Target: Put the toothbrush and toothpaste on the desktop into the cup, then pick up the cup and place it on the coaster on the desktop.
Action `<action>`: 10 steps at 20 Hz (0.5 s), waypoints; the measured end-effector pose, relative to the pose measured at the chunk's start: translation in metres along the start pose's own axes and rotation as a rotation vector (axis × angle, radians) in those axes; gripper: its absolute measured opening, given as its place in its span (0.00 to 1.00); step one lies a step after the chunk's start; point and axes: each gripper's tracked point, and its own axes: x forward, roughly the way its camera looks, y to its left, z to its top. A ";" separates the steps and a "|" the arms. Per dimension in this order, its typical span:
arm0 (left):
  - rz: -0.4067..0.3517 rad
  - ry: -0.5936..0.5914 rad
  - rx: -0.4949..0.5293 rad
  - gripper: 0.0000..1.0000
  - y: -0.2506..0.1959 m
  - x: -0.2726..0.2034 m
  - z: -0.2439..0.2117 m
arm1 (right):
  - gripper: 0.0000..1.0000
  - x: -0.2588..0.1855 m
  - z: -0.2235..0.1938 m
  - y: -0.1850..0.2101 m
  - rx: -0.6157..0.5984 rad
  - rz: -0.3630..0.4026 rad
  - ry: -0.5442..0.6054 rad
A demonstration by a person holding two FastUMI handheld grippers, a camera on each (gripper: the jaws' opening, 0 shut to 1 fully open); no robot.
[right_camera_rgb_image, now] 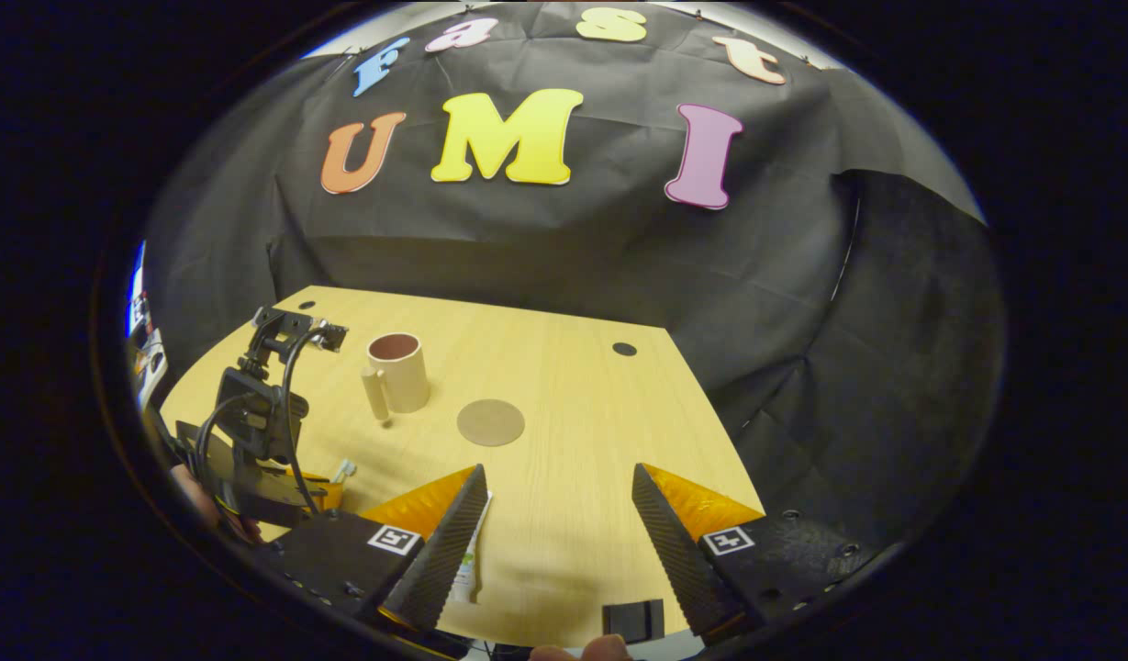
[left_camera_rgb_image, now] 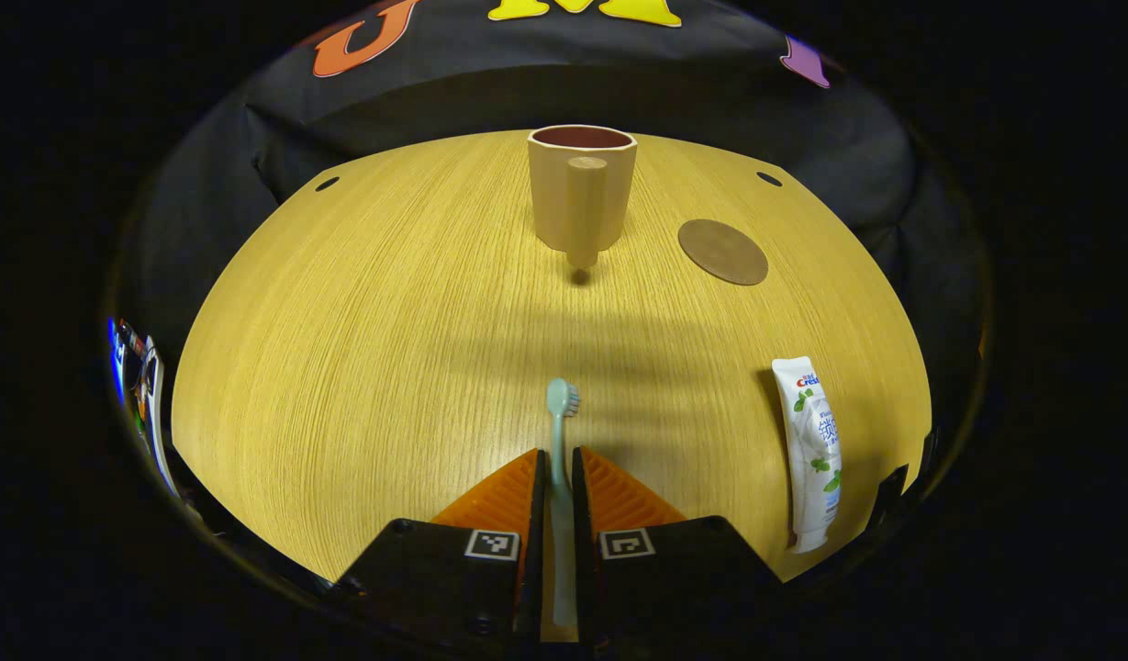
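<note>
Pale green plastic toothbrush (left_camera_rgb_image: 560, 441) is clamped by handle in left gripper (left_camera_rgb_image: 558, 477), presumably for carrying to cup; long axis runs fwd, head pointing at cup. White toothpaste tube (left_camera_rgb_image: 813, 454) lies flat on light wooden desktop (left_camera_rgb_image: 343, 349), long axis approx. parallel. Right gripper (right_camera_rgb_image: 559, 505) is held wide apart, nothing gripped. Beyond: tan handled cup (left_camera_rgb_image: 582, 188) upright, round brown coaster (left_camera_rgb_image: 722, 252) just beside.

Tabletop (left_camera_rgb_image: 362, 321): pale wood grain, matt. Cup (left_camera_rgb_image: 582, 188): smooth, matt. Coaster (left_camera_rgb_image: 722, 252): dull, flat. Toothpaste (left_camera_rgb_image: 813, 450) tube: glossy plastic. Wall: matt cloth.
</note>
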 end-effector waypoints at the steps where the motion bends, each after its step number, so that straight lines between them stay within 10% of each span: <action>1: -0.002 0.000 -0.001 0.10 0.000 0.000 0.001 | 0.95 0.000 -0.001 0.001 0.001 0.002 0.006; 10: -0.048 -0.106 -0.023 0.03 0.001 -0.027 0.028 | 0.95 -0.010 -0.032 0.032 0.032 0.130 0.207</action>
